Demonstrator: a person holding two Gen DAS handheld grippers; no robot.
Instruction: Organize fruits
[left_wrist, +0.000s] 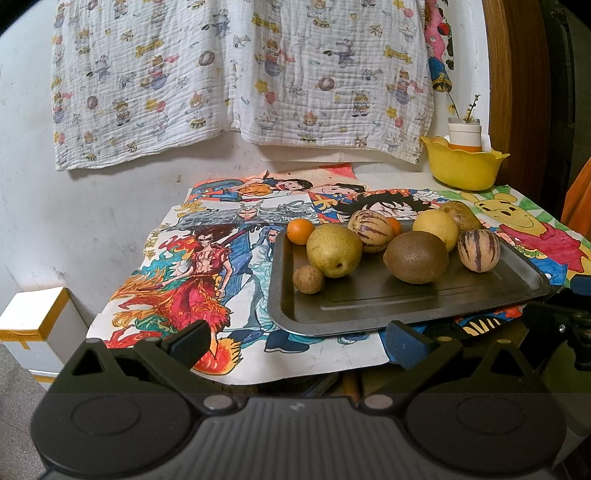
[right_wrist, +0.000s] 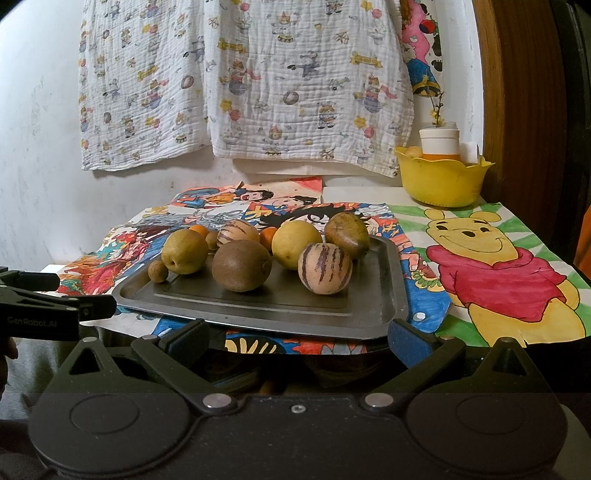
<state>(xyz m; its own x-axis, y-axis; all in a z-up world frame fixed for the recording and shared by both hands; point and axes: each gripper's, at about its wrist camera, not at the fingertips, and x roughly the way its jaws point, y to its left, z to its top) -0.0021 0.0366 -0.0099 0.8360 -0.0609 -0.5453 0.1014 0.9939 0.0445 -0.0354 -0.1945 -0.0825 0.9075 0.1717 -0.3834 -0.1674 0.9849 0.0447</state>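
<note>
Left gripper (left_wrist: 295, 343): jaws wide, nothing between them, held just short of the tray's near edge; its body also shows at the left edge of the right wrist view.
Right gripper (right_wrist: 297, 341): jaws wide, empty, level with the tray's near rim, beside the left gripper.
Tray (right_wrist: 258, 314): dark metal, lying on the drawings, its near edge at the table's near edge; the front half is bare.
Longan (left_wrist: 308, 279): small and brown, nearest the tray's near-left corner, touching the pear.
Pear (left_wrist: 334, 250): yellow-green, just behind the longan.
Kiwi (left_wrist: 416, 257): brown, mid-tray, ahead of the lemon.
Striped melon (left_wrist: 478, 250): cream with purple stripes, toward the tray's right edge (a second one (left_wrist: 370, 230) sits behind the pear).
Lemon (left_wrist: 436, 228): yellow, behind the kiwi, touching it.
Oranges: one (left_wrist: 300, 231) at the tray's far-left corner, another (right_wrist: 268, 237) half hidden between second melon and lemon.
Brown-green fruit (right_wrist: 348, 230): at the tray's far-right corner (kind unclear).
Drawings (right_wrist: 498, 273): coloured cartoon sheets covering the table.
Bowl (right_wrist: 441, 181): yellow, at the table's far-right corner, holding a white jar.
Cloth (left_wrist: 236, 77): printed, hanging on the wall behind.
</note>
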